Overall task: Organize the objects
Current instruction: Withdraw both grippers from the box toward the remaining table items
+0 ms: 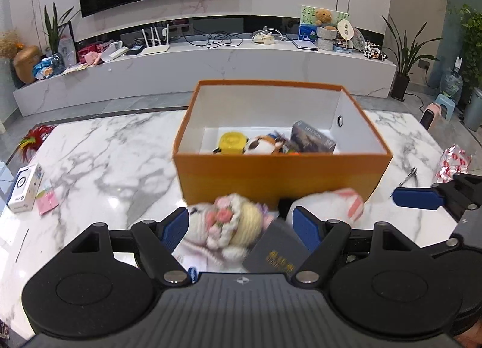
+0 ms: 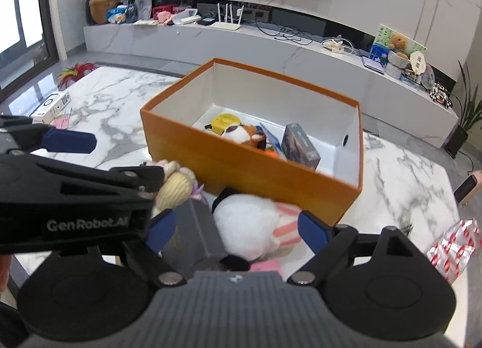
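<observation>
Nearest the lens, the left gripper [image 1: 241, 229] stands spread around a crocheted doll [image 1: 224, 224] and a dark booklet [image 1: 275, 251], its pads not clearly pressing either. Beside it, the right gripper [image 2: 238, 229] is also spread, with a white plush [image 2: 251, 223] and the same booklet between its fingers. All three lie on the marble table [image 1: 99, 167], just in front of the orange box's [image 1: 271, 176] near wall. Inside the open, white-lined box sit a yellow container [image 1: 230, 143], a brown-and-white plush [image 1: 262, 146] and a small dark carton [image 1: 313, 138], grouped along its near side.
</observation>
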A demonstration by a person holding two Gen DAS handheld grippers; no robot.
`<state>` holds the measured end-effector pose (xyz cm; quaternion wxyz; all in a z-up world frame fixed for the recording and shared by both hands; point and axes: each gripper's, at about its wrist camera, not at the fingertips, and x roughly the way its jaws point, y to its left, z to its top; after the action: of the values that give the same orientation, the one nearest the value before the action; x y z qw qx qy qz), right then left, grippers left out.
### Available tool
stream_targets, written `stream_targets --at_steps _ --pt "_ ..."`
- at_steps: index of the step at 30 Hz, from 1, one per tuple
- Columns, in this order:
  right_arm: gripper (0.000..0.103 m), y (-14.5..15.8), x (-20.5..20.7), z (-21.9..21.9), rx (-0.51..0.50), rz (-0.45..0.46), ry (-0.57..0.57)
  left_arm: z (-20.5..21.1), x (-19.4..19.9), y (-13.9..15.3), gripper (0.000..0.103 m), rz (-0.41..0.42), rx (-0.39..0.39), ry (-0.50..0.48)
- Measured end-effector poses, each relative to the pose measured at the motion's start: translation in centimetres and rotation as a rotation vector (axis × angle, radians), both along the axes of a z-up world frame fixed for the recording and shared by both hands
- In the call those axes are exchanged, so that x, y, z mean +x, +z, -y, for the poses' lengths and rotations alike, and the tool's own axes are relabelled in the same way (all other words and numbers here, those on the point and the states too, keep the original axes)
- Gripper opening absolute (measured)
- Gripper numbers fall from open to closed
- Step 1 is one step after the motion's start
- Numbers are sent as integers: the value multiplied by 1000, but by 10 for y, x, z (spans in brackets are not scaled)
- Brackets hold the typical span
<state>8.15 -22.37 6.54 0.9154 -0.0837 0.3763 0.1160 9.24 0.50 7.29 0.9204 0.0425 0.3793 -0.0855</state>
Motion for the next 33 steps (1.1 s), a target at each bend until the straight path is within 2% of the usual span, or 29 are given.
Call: stream_targets --at_steps 7,11,26,33 --pt "90 -30 -10 2 -3 27 -45 -13 -12 -18 90 38 8 25" --pt "90 -41 -7 8 13 13 -53 -20 -15 -28 90 39 -4 17" --pt "96 -43 -11 27 69 32 -37 -32 -32 -59 90 -15 44 -14" --pt "96 -51 -12 40 72 6 -52 -21 -42 -69 90 -34 -14 -61"
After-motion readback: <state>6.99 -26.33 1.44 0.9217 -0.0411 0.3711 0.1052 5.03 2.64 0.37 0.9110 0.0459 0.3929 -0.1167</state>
